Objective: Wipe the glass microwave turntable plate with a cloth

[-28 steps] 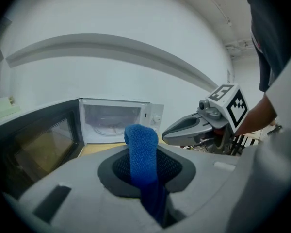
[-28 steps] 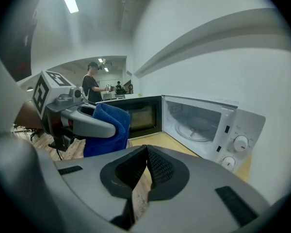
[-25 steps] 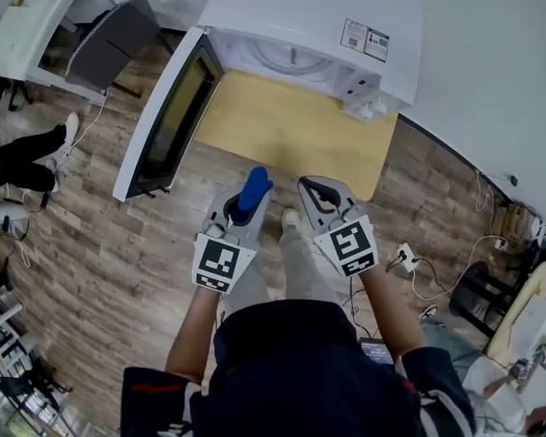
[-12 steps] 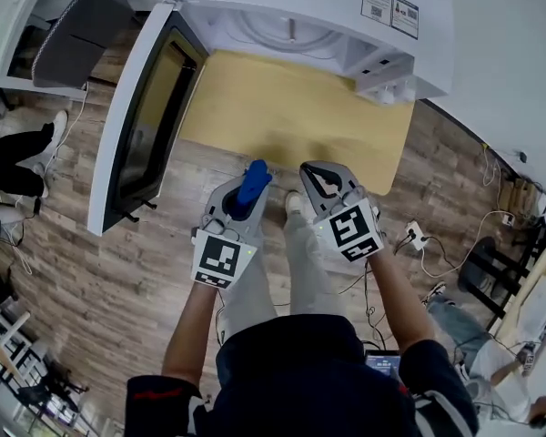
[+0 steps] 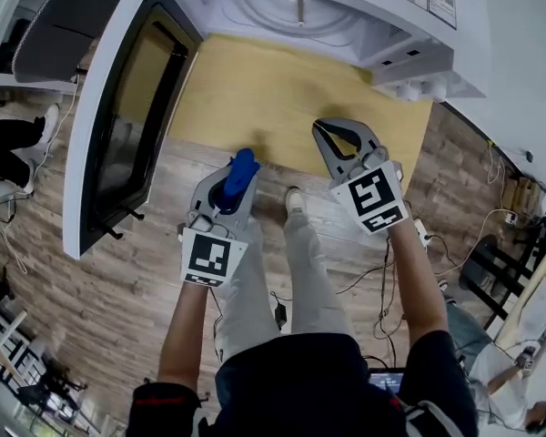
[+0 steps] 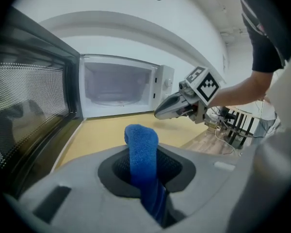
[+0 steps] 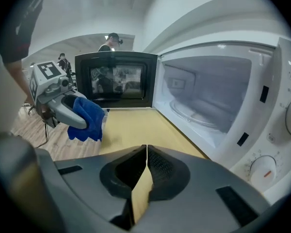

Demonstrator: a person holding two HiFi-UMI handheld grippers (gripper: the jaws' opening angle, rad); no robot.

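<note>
The white microwave (image 5: pixel 409 25) stands open on a pale wooden table (image 5: pixel 282 98), its door (image 5: pixel 118 126) swung out to the left. The glass turntable plate (image 5: pixel 287 12) lies inside the cavity, also seen as the plate (image 6: pixel 111 100) and the plate (image 7: pixel 199 116). My left gripper (image 5: pixel 240 160) hangs at the table's front edge, shut on a blue cloth (image 5: pixel 241 176) that sticks up between its jaws. In the left gripper view the cloth (image 6: pixel 141 142) stands upright. My right gripper (image 5: pixel 333 126) is over the table's front edge, shut and empty, its jaws touching (image 7: pixel 146 147).
A seated person's legs (image 5: pixel 9 144) and a grey chair (image 5: pixel 59 25) are on the left by the door. Cables and a power strip (image 5: pixel 417 235) lie on the plank floor to the right. My own legs stand below the table edge.
Both grippers have come down and forward to the table's front edge, the right one further onto the table. The cloth stays in the left gripper. The microwave looms closer.
</note>
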